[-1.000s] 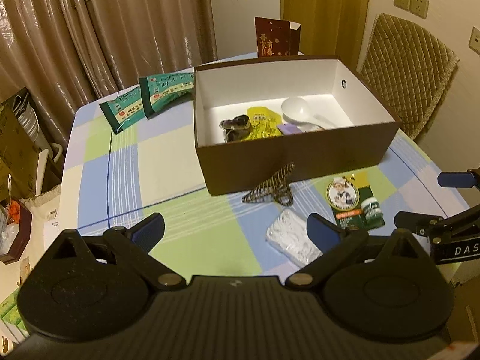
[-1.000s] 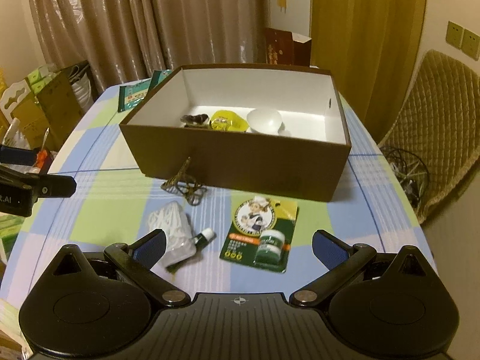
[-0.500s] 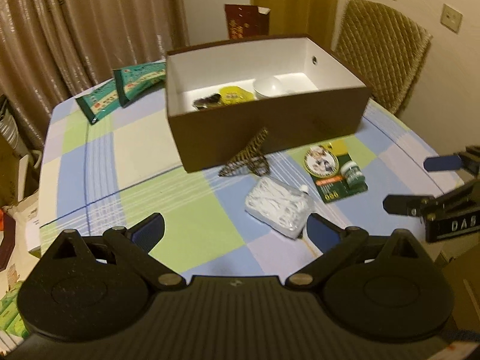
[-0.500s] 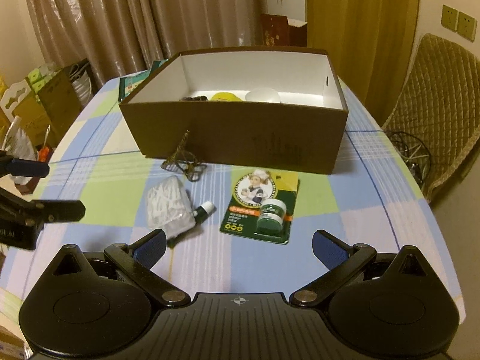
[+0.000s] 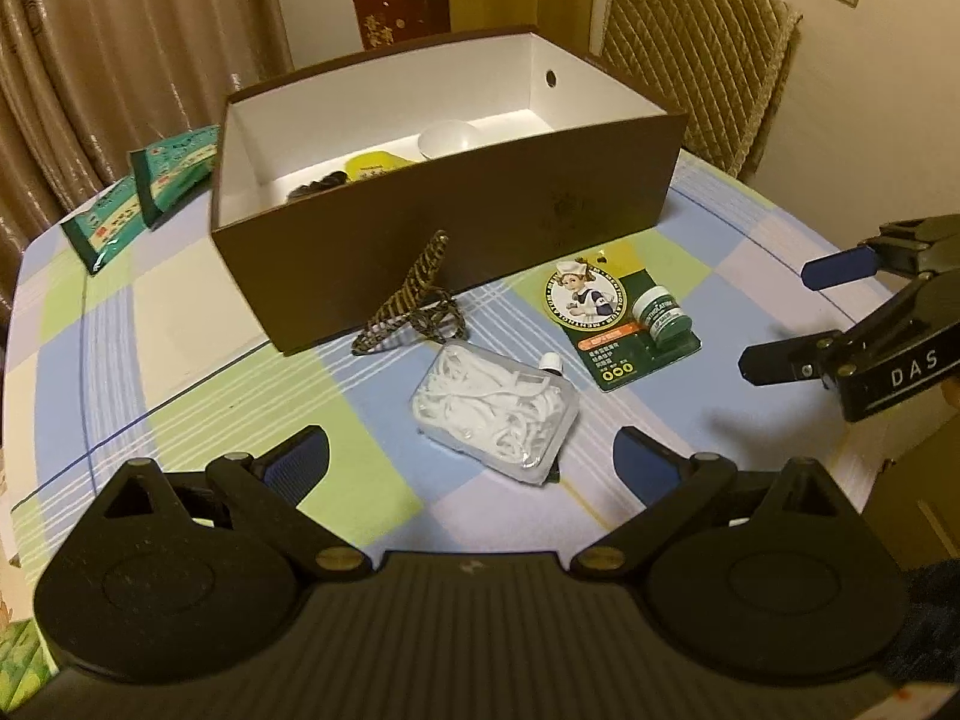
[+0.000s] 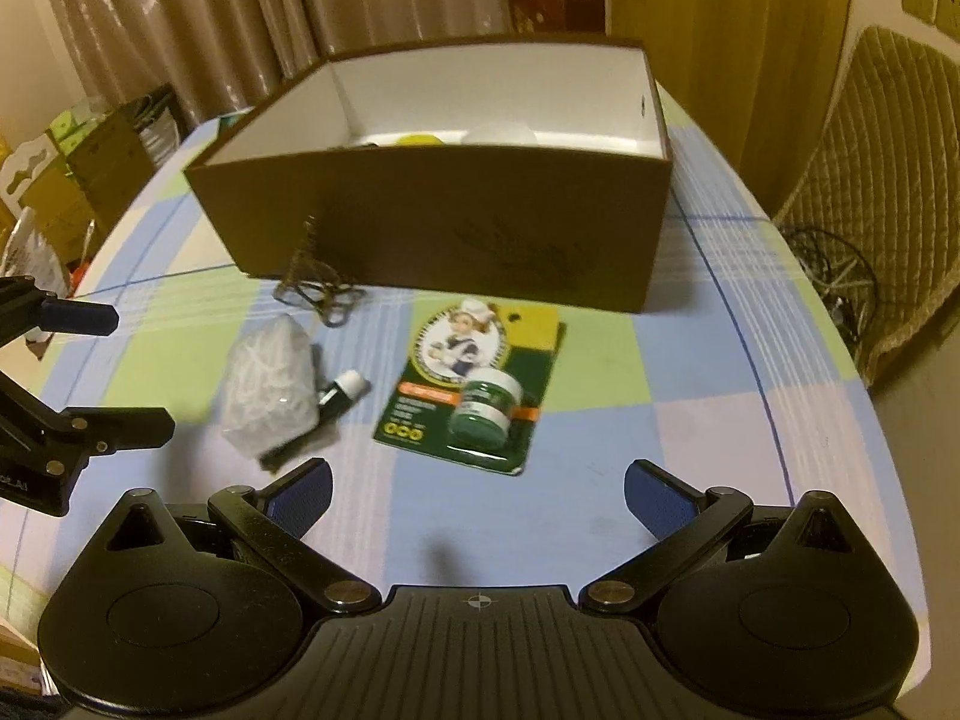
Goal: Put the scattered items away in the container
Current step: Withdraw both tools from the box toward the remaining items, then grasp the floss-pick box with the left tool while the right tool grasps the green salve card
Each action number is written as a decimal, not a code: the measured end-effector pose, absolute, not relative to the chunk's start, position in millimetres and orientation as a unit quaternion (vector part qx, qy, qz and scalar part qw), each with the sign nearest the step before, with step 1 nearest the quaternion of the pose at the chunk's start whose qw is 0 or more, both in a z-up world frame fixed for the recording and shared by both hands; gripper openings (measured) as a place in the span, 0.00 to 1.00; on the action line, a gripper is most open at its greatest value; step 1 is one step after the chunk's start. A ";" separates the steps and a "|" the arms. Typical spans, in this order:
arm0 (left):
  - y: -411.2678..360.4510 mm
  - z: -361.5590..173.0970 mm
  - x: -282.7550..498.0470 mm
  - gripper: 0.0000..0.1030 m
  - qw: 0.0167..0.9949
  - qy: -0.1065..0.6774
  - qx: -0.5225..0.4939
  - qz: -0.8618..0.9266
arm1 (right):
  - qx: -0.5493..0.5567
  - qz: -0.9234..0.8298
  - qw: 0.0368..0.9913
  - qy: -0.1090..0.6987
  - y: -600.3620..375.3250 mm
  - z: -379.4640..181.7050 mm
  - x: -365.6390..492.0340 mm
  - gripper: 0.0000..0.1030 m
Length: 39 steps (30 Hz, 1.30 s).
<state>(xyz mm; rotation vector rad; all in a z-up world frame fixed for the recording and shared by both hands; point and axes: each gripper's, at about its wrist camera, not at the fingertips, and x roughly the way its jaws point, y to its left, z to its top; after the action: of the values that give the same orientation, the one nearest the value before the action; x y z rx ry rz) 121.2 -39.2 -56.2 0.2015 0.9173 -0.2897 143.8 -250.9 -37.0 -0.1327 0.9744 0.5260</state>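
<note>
The brown open-topped cardboard box (image 5: 456, 252) is holding a white bowl (image 5: 449, 139), a yellow packet (image 5: 378, 164) and a dark item. The clear floss-pick pouch (image 5: 497, 411) is lying diagonally on the checked tablecloth (image 5: 180, 354), before the spread, empty left gripper (image 5: 471, 463). The right gripper (image 6: 477, 492) is likewise gaping, empty.
</note>
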 end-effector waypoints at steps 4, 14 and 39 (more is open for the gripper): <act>-44.8 -67.6 133.0 0.97 0.875 0.447 0.109 -0.152 | -0.062 0.249 0.842 0.475 -251.5 -45.9 152.2 0.98; -49.1 -96.0 163.2 0.97 0.841 0.473 0.155 -0.212 | -0.053 0.229 0.831 0.503 -259.5 -63.6 166.8 0.98; -26.0 -97.0 175.8 0.84 0.849 0.448 0.129 -0.249 | -0.048 0.236 0.842 0.482 -237.3 -69.0 180.2 0.72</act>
<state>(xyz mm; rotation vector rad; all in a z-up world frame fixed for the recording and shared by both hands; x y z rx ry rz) 175.8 -26.0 -97.0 0.2717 0.9452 -0.5249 180.2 -237.3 -69.0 -0.1011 1.0183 0.4978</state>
